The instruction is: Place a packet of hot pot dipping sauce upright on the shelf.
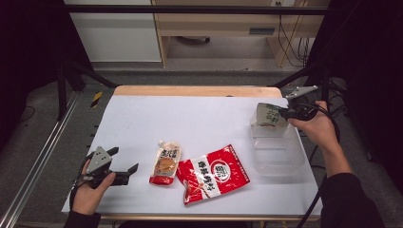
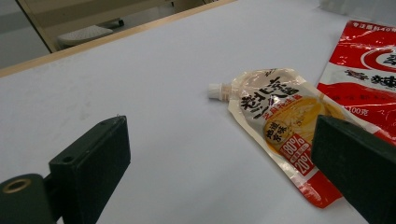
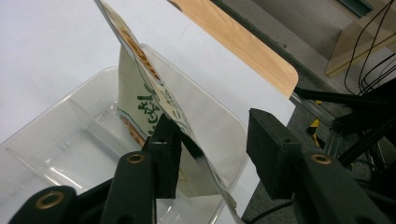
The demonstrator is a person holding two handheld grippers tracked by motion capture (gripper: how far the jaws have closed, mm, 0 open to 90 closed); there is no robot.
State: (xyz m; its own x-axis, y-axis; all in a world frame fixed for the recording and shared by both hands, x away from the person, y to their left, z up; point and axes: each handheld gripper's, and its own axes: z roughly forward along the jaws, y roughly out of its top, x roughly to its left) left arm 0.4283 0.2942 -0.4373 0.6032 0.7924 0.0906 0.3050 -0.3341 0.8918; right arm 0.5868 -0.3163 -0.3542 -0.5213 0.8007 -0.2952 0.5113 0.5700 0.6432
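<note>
A silvery packet with green print [image 1: 267,115] stands tilted in the far end of a clear plastic container [image 1: 278,152] at the table's right side. My right gripper [image 1: 284,111] is at the packet's upper edge. In the right gripper view the packet [image 3: 144,88] leans against one jaw while the other jaw stands apart from it, so the right gripper [image 3: 215,140] is open. My left gripper [image 1: 125,159] rests open at the front left with nothing between its jaws. A yellow spouted sauce pouch [image 1: 165,164] and a red snack bag [image 1: 212,173] lie flat at the front middle.
The white table surface [image 1: 190,118] has a wooden far edge. In the left gripper view the sauce pouch [image 2: 275,116] lies just ahead of the left gripper [image 2: 222,140], with the red bag [image 2: 364,70] beyond it. A dark frame and cables stand past the table's right side.
</note>
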